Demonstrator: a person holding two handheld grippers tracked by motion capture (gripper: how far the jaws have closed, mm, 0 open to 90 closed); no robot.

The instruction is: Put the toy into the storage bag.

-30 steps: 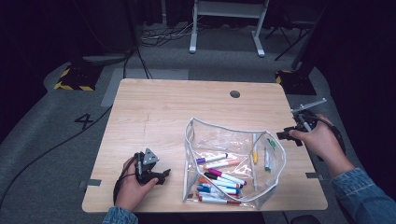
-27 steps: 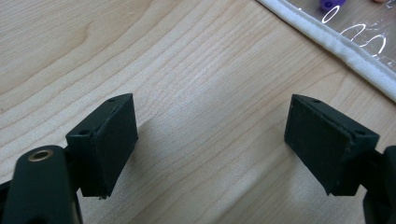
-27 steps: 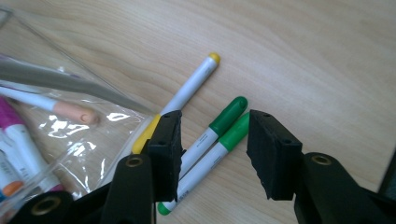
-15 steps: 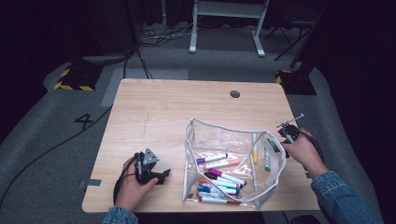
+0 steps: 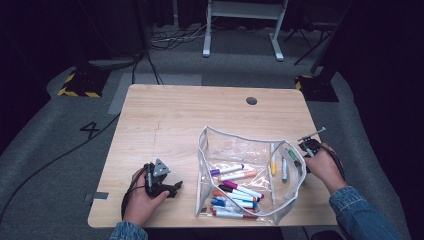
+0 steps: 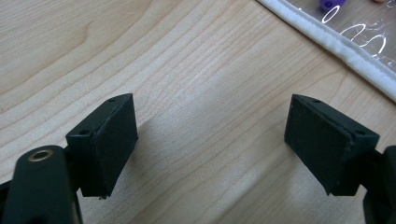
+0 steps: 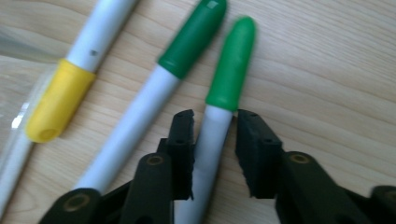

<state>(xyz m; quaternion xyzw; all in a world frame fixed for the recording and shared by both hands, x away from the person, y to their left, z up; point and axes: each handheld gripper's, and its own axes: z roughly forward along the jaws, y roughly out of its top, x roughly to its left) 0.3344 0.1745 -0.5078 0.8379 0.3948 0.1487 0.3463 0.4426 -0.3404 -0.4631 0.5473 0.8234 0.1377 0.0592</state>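
Note:
A clear plastic pouch (image 5: 240,137) with a white rim lies on the wooden table (image 5: 175,120), with several coloured markers (image 5: 235,192) in it. At its right end lie a yellow-capped marker (image 7: 56,105), a dark green one (image 7: 187,44) and a light green one (image 7: 231,60). My right gripper (image 7: 215,126) is low over the light green marker (image 5: 292,154). Its jaws have just been closing on the white barrel, and a thin gap still shows at each pad. My left gripper (image 6: 210,140) rests open on bare wood left of the pouch, with nothing between its fingers.
The white pouch rim (image 6: 336,44) runs just beyond my left gripper (image 5: 175,187). A round cable hole (image 5: 251,100) sits near the table's far edge. The far and left parts of the tabletop are bare wood. Beyond the table, cables and a white stand are on the floor.
My right hand has come down from above the table's right edge to the markers at the pouch's right end. The left hand has stayed where it was.

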